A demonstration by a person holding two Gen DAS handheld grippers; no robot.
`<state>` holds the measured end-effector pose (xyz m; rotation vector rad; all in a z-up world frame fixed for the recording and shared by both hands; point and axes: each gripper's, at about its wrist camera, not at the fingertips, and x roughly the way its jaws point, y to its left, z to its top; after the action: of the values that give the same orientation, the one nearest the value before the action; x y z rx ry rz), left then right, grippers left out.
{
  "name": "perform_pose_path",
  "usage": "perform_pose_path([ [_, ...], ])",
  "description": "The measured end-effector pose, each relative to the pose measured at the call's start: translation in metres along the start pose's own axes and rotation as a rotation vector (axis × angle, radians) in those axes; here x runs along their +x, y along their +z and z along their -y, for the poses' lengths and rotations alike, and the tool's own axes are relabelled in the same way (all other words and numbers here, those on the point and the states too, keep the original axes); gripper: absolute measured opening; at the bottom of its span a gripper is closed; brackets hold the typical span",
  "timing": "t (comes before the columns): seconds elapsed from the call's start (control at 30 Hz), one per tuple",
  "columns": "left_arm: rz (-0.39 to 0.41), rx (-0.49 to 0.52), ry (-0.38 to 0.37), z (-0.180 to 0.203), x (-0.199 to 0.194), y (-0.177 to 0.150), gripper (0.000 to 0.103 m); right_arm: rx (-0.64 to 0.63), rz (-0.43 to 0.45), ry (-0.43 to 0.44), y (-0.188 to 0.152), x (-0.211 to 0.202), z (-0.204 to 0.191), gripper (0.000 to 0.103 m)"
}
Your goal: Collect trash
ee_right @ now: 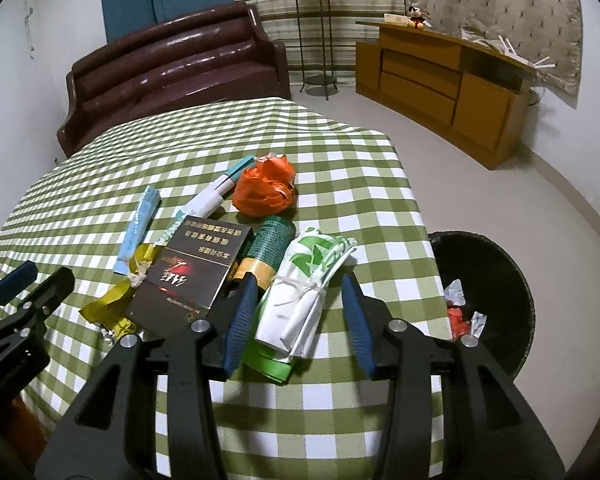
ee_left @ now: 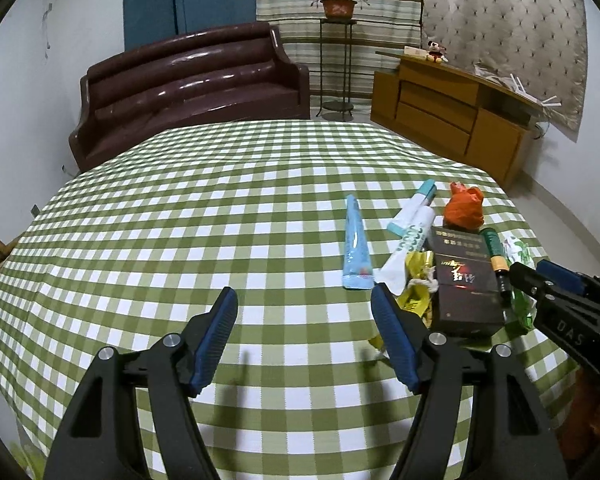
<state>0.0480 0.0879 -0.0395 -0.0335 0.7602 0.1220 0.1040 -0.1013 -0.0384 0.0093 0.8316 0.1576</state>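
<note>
Trash lies in a pile on the green checked tablecloth (ee_right: 364,184): a dark cigarette box (ee_right: 192,272), a green-and-white wrapper bundle (ee_right: 308,280), a green roll (ee_right: 266,246), an orange bag (ee_right: 266,188), a blue tube (ee_right: 138,224), a white tube (ee_right: 208,200) and a yellow wrapper (ee_right: 112,300). My right gripper (ee_right: 300,288) is open, its fingers on either side of the wrapper bundle. My left gripper (ee_left: 304,300) is open and empty over bare cloth, left of the pile; the cigarette box (ee_left: 464,284) and blue tube (ee_left: 356,244) lie just right of it.
A black bin (ee_right: 496,280) with some trash inside stands below the table's right edge. A brown sofa (ee_left: 188,92) sits beyond the table's far edge. A wooden cabinet (ee_left: 452,116) and a plant stand (ee_left: 336,56) are at the back right.
</note>
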Motion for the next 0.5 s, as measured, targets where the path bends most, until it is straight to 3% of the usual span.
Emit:
perform_pose_path([
  [0.43, -0.010, 0.006, -0.028, -0.0028, 0.0029, 0.0001, 0.071, -0.011, -0.013, -0.043, 0.0034, 0.0070, 0.0051, 0.042],
  [0.5, -0.007, 0.010, -0.033, -0.0012, 0.0020, 0.0004, 0.072, -0.030, -0.019, -0.034, 0.0039, 0.0100, 0.0035, 0.034],
])
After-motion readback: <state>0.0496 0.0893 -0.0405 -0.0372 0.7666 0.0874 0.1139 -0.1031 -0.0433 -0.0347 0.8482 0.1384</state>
